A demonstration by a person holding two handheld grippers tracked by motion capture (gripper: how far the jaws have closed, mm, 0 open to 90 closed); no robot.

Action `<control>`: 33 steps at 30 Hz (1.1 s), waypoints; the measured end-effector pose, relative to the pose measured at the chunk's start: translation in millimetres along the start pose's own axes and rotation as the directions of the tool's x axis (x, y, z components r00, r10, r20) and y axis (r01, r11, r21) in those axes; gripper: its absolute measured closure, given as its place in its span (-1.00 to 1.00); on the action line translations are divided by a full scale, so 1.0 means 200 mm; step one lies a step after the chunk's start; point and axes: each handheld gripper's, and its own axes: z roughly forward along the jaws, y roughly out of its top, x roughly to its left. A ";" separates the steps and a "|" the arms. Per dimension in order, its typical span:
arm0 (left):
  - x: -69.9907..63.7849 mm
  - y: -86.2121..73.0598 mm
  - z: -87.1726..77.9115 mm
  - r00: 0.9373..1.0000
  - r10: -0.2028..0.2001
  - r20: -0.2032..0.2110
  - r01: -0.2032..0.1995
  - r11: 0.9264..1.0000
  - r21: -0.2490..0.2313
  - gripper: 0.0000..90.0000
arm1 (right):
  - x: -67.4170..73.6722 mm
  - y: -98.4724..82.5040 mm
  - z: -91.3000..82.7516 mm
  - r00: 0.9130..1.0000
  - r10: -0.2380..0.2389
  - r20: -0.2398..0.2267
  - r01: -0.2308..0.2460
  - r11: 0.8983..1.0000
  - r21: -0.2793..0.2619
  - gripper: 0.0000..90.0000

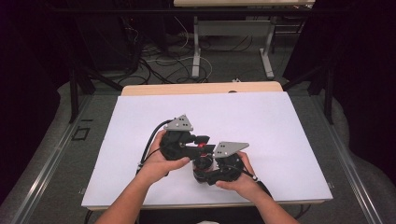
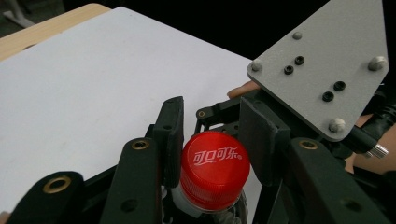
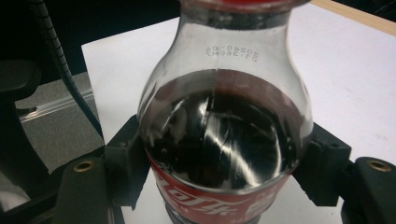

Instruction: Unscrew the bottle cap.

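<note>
White sheet over a wooden table, cables on the floor behind, your left gripper clenched on the cola bottle's red cap, your right gripper grasping the cola bottle below it.

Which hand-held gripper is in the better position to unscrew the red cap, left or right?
Left. The left hand-held gripper has its jaws on both sides of the red cap, while the right hand-held gripper clamps the cola bottle by its body and can hold it steady.
</note>
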 end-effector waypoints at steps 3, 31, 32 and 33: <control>-0.03 0.01 0.01 0.998 -0.009 -0.065 0.009 1.000 -0.013 0.37 | 0.00 0.00 0.00 1.000 0.001 0.021 -0.001 1.000 0.002 -0.34; 0.01 -0.01 -0.07 0.998 -0.061 -0.029 0.060 0.997 -0.043 0.04 | -0.02 0.01 -0.02 1.000 0.018 0.011 -0.017 1.000 -0.025 -0.35; 0.02 -0.01 -0.07 0.998 -0.062 -0.017 0.061 0.997 -0.041 0.04 | -0.02 0.00 -0.02 1.000 0.011 0.008 -0.011 1.000 -0.018 -0.35; 0.02 -0.02 -0.06 0.997 -0.071 -0.010 0.071 0.997 -0.036 0.04 | -0.02 0.00 -0.02 1.000 0.011 0.008 -0.011 1.000 -0.018 -0.35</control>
